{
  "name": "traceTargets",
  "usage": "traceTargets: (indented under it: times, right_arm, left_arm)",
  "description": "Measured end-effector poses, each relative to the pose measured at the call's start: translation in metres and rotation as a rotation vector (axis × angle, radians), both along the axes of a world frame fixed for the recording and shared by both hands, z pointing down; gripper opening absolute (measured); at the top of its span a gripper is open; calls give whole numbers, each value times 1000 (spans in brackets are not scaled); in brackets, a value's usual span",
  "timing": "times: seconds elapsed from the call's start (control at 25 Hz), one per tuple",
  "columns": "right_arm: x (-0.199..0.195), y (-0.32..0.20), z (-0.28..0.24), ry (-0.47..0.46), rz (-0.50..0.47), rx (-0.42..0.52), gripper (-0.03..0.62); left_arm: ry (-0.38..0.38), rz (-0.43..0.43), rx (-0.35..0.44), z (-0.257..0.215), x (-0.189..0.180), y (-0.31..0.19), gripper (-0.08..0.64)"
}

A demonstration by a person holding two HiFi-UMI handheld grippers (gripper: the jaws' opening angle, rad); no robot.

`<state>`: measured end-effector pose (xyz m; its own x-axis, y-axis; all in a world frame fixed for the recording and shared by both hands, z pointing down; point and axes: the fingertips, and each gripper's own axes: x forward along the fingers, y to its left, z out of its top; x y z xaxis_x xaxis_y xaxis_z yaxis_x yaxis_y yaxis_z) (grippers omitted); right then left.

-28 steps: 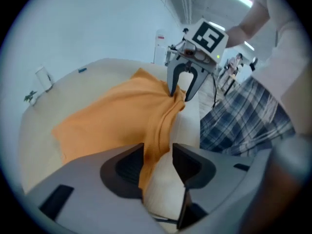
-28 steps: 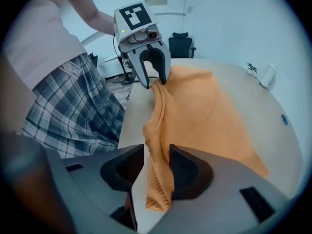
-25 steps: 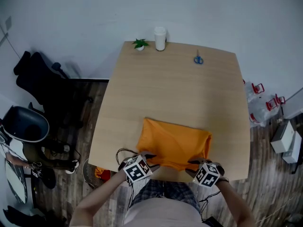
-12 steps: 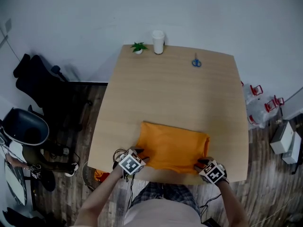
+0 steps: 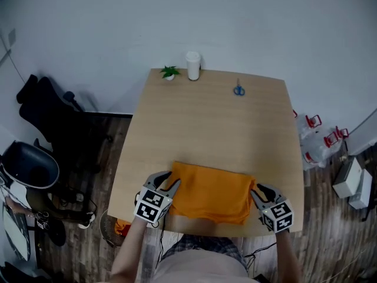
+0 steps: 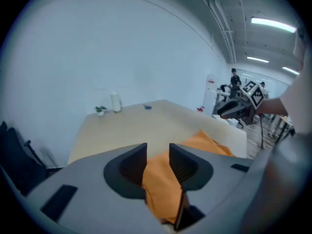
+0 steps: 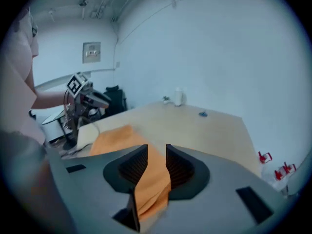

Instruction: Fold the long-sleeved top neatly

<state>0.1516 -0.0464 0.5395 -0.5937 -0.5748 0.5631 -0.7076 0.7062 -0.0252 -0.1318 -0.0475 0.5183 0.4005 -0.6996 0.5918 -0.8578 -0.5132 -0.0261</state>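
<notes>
The orange long-sleeved top (image 5: 212, 190) lies as a part-folded rectangle on the near end of the bench (image 5: 206, 117), close to the person's body. Its long axis runs side to side across the bench.

The left hand-held gripper (image 5: 169, 181) is at the top's left short end and the right hand-held gripper (image 5: 260, 189) at its right short end, so each has its own end and neither is nearer the cloth than the other. Both point away from the person and slightly inward, with the cloth stretched between them.

In the left gripper view a bunched layer of orange fabric fills the narrow gap between the jaws, which have just been closing and now pinch it. In the right gripper view the jaws are also nearly together, clamped on a fold of the same fabric that hangs down between them.

The open stretch of bench lies beyond the top, on its far side. A fold carried forward would therefore turn about the side-to-side axis, and it seems to call for both ends travelling level with each other. The small plant (image 5: 169, 72), the cup (image 5: 193, 65) and the scissors (image 5: 238, 89) sit at the far edge, well apart from the cloth.
</notes>
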Motion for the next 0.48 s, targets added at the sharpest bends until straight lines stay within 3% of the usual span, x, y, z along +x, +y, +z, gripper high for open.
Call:
traceTargets:
  times: [0.08,0.2,0.36,0.48]
  right_arm:
    - [22,-31,-41,-94,145,131,110]
    - [62,-61,-94,-214,344,300,30]
    - [105,-77,-138,-292,517,434,9]
    - [128,-76,-155,-332,607,491,9]
  left_arm:
    - [55,-118,138,-43,-18,-23,98]
    - [134,-265,313,-98,-46,-41,18]
    - [174,-329,487,-148,-64,-45,3]
    - [196,-343,560,-168,-67,-44,2]
